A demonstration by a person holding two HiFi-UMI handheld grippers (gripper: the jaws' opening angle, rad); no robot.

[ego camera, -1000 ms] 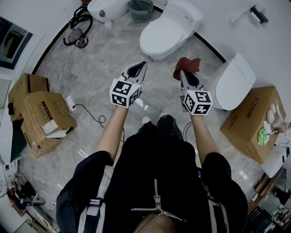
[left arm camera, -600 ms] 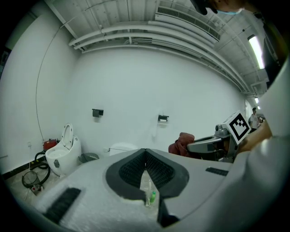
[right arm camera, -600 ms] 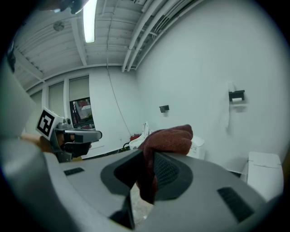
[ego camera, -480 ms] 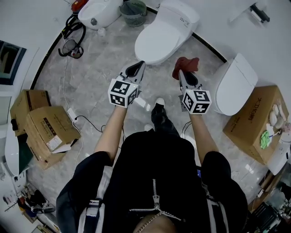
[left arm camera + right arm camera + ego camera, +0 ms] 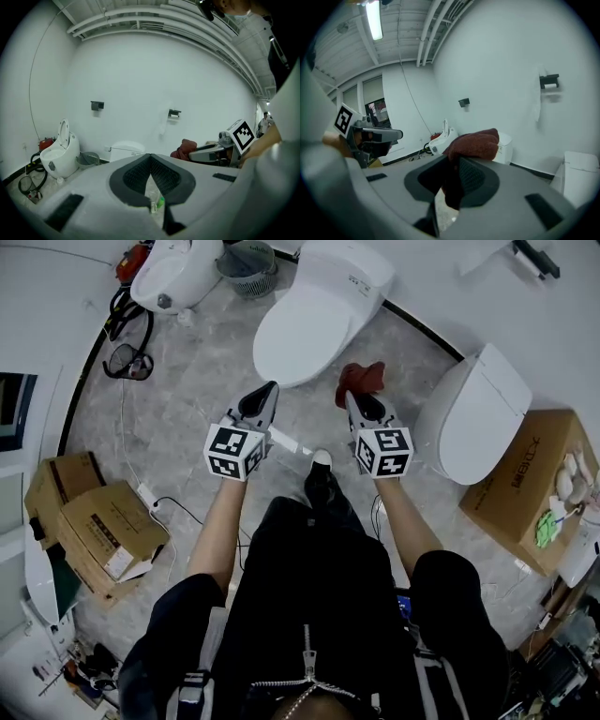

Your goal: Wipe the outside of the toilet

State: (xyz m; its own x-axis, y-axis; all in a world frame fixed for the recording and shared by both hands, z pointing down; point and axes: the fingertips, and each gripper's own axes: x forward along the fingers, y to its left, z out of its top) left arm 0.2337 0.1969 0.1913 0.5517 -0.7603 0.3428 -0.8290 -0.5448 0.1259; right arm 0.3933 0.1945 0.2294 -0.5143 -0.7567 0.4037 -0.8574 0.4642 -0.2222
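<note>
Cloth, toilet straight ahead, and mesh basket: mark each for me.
cloth (image 5: 364, 379), head view, middle of the bunched fabric.
toilet (image 5: 300, 329), head view, centre of the closed lid.
basket (image 5: 253, 281), head view, its mesh side wall.

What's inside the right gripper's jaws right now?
A dark red cloth, clamped by the right gripper. It bunches above the tips and a fold hangs below; the pinched part is hidden between the jaws.
</note>
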